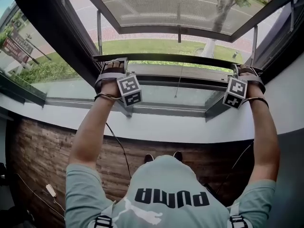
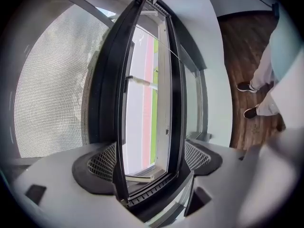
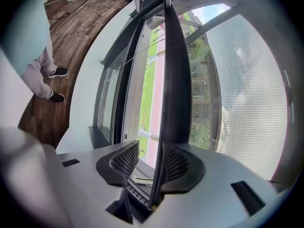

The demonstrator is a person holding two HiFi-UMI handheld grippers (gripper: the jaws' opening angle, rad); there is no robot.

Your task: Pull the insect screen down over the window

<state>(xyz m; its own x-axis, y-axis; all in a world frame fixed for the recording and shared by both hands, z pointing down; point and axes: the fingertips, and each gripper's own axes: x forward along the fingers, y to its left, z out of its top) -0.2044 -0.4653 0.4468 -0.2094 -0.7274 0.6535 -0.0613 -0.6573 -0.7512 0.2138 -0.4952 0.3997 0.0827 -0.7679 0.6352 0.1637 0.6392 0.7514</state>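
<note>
Hold at bar ends
Both spread, my left tongs (image 2: 149, 156) and right tongs (image 3: 147, 158) straddle the pull bar (image 1: 166, 57); stiff and light, I reckon, above delicate mesh (image 2: 52, 89).

The screen (image 1: 161, 6) is fine grey mesh filling the upper middle of the frame. Its dark bar (image 1: 175, 59) lies level across the centre, a narrow gap above the window (image 1: 180, 75) sill.

The only word I can read is PUMA, in dark capitals across my pale green shirt (image 1: 164, 175). From the head view it stands upside down, with the brand's white leaping-cat logo beside it, toward the shirt's lower left. Outside, the brown sign (image 1: 16, 47) at the left edge carries pale lettering too small to read.
</note>
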